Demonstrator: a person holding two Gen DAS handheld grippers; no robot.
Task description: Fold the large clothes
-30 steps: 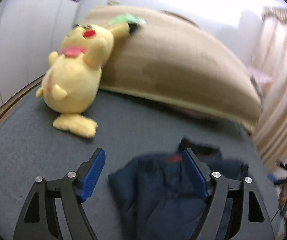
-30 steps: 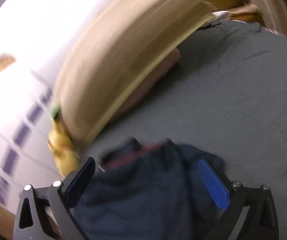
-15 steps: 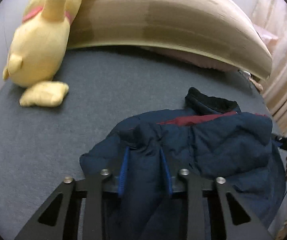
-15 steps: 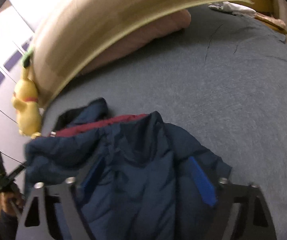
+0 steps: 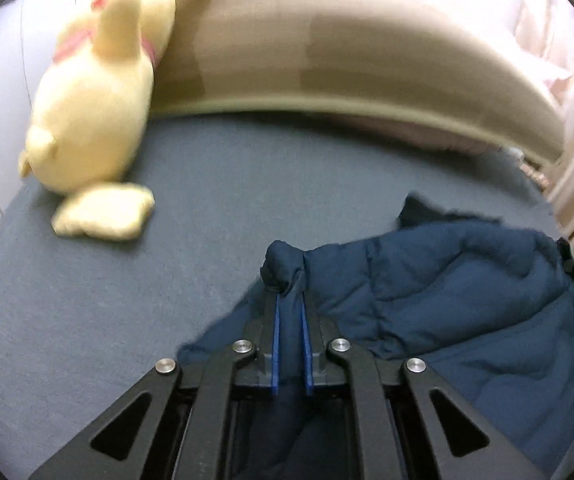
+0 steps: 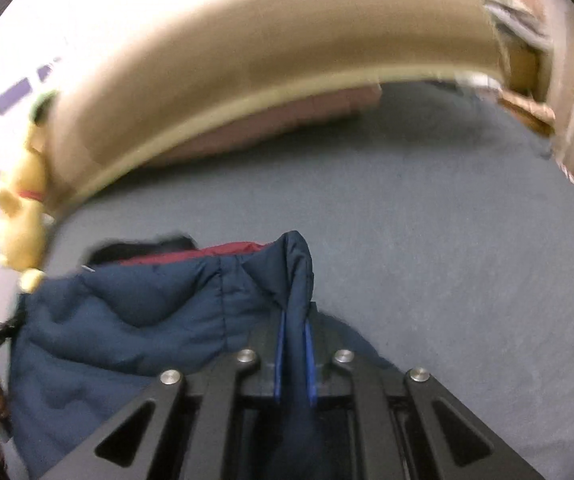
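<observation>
Grey bedsheet (image 5: pixel 215 208) lies open around the jacket (image 5: pixel 447 280); plush toy (image 5: pixel 91 120) and headboard (image 5: pixel 327 52) bound it.

Black tool (image 5: pixel 289 304), blue pads (image 5: pixel 275 344), silver screws (image 5: pixel 244 346)

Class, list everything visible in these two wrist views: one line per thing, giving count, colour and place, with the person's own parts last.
Padded jacket: one, navy with red lining, bunched on the bed.
Bed sheet: one, grey-blue, under everything.
Plush toy: one, yellow, leaning against the headboard at the far left.
Headboard: one, beige, along the bed's far edge.
Pillow: one, pink, under the headboard.
Left gripper: black, blue pads, shut on jacket fabric.
Right gripper: same, shut on the jacket's edge.
</observation>
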